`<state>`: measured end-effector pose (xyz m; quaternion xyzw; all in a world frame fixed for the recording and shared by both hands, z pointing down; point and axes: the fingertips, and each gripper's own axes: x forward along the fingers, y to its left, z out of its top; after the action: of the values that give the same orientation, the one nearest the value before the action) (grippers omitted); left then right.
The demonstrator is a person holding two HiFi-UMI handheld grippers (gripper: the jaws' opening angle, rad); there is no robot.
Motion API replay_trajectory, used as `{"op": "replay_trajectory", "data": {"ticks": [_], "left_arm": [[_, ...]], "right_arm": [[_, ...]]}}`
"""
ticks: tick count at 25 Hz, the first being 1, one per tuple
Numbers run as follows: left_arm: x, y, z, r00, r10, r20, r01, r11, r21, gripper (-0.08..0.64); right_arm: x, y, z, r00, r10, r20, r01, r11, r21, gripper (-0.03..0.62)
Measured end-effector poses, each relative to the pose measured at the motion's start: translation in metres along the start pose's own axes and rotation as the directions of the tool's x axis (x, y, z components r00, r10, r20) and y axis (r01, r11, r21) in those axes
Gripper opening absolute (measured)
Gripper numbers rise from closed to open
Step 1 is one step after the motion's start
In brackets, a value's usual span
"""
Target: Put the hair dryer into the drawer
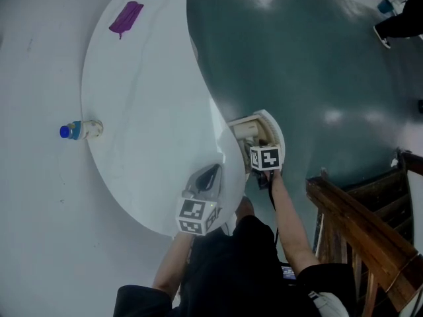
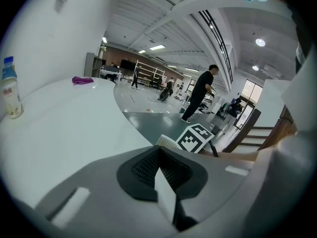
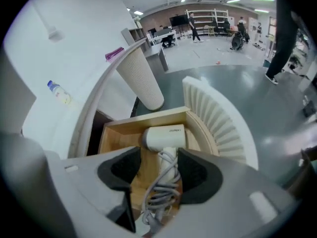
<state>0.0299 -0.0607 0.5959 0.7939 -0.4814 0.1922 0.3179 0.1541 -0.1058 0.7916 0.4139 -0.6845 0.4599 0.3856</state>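
Observation:
The cream hair dryer (image 3: 166, 137) lies in the open wooden drawer (image 3: 116, 133), with its grey cord (image 3: 161, 195) coiled along the handle. My right gripper (image 3: 158, 171) hangs above it, open, with nothing held; the dryer's handle and cord show through the gap. In the head view the dryer (image 1: 246, 130) lies in the drawer (image 1: 272, 125) at the table's right edge, below the right gripper (image 1: 256, 144). My left gripper (image 1: 209, 176) is over the white table's (image 1: 145, 98) near edge. Its jaws (image 2: 161, 170) are shut and empty.
A small bottle (image 1: 80, 130) stands at the table's left edge and a purple object (image 1: 125, 17) lies at the far side. The ribbed table leg (image 3: 141, 78) is behind the drawer. A wooden railing (image 1: 357, 223) runs on the right. A person (image 2: 200, 90) stands far off.

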Motion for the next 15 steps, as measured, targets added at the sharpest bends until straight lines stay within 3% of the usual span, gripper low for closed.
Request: {"op": "replay_trajectory", "data": {"ticks": [7,15], "left_arm": [[-0.019,-0.013,0.026,0.998,-0.019,0.053,0.017,0.999,0.045,0.008],[-0.044,-0.024,0.055,0.993,-0.035,0.112,0.025,0.996,0.089,0.008]], "right_arm": [[-0.055,0.012,0.020,0.991,0.005,0.130,0.000,0.999,-0.034,0.232],[-0.123,0.038,0.043,0.960,0.024,0.281,-0.010,0.999,-0.049,0.212]]}}
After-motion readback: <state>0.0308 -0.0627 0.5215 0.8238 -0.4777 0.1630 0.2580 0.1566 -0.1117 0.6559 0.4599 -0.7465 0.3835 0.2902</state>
